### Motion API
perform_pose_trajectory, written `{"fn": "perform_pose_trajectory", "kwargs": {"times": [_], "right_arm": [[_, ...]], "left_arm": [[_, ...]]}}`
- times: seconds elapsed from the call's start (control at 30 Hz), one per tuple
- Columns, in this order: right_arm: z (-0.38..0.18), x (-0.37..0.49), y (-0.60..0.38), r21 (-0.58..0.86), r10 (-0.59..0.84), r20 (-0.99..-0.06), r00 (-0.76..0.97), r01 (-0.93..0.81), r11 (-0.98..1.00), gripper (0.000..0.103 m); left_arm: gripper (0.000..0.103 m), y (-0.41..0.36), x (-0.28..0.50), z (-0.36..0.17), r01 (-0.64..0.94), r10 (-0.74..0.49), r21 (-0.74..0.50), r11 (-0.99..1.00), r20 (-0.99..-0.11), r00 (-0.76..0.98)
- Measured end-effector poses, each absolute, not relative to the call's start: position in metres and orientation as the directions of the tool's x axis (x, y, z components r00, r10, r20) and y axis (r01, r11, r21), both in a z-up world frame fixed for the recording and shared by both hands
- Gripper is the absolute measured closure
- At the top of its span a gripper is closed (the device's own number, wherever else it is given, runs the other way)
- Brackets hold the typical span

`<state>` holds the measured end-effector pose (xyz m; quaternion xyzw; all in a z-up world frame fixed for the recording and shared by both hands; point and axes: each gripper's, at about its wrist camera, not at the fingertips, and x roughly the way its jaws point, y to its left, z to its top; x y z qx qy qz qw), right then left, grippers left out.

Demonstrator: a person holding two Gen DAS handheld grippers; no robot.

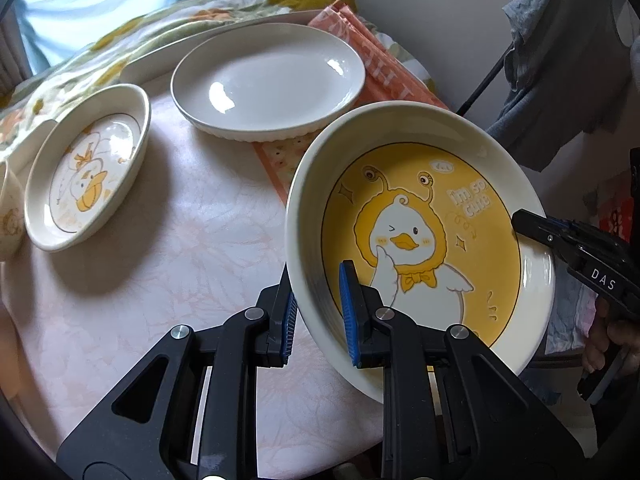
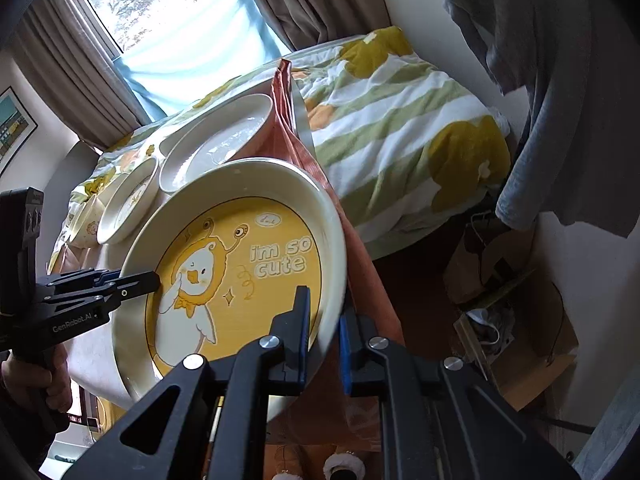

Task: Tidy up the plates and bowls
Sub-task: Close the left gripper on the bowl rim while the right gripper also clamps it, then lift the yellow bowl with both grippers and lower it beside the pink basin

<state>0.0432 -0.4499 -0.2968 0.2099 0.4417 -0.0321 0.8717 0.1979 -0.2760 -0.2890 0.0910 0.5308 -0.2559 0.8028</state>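
Both the left hand-held gripper [image 1: 318, 312] and right hand-held gripper [image 2: 324, 340] are clamped on opposite rims of the round cream plate with a yellow duck picture [image 1: 420, 240], tilted above the table [image 1: 180, 240]; beyond them the plain white oval dish [image 1: 268, 80] and small duck-print dish [image 1: 88, 168] lie separate, nothing stacked yet.

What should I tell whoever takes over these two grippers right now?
Left gripper: shut on the near rim of the large round yellow duck plate.
Right gripper: shut on the opposite rim.
The plate is tilted, its far edge lifted.
On the pink patterned tablecloth: a plain white oval dish and a small oval duck dish, side by side, unstacked. A cup shows at the left edge.
Done: duck plate gripped.
Left: place it, then sort the rest.
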Motion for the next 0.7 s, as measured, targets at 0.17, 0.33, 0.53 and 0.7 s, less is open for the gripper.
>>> {"fn": "perform_pose_trajectory", "kwargs": {"times": [0.17, 0.33, 0.53, 0.7], "right_arm": [[-0.276, 0.051, -0.444, 0.325, 0.136, -0.764, 0.630, 0.194, 0.926, 0.091], [-0.251, 0.065, -0.425, 0.307, 0.159, -0.745, 0.648, 0.121, 0.944, 0.091], [-0.229, 0.085, -0.377, 0.300, 0.229, -0.724, 0.651, -0.001, 0.954, 0.091], [-0.231, 0.103, -0.323, 0.301, 0.290, -0.730, 0.619, -0.090, 0.949, 0.090]], "left_arm": [[0.085, -0.258, 0.192, -0.267, 0.469, -0.314, -0.124, 0.874, -0.882, 0.351], [0.085, -0.228, 0.184, -0.243, 0.396, -0.296, -0.126, 0.910, -0.866, 0.404], [0.085, -0.167, 0.172, -0.222, 0.278, -0.243, -0.119, 0.953, -0.849, 0.470], [0.085, -0.104, 0.163, -0.220, 0.188, -0.191, -0.110, 0.976, -0.846, 0.498]]}}
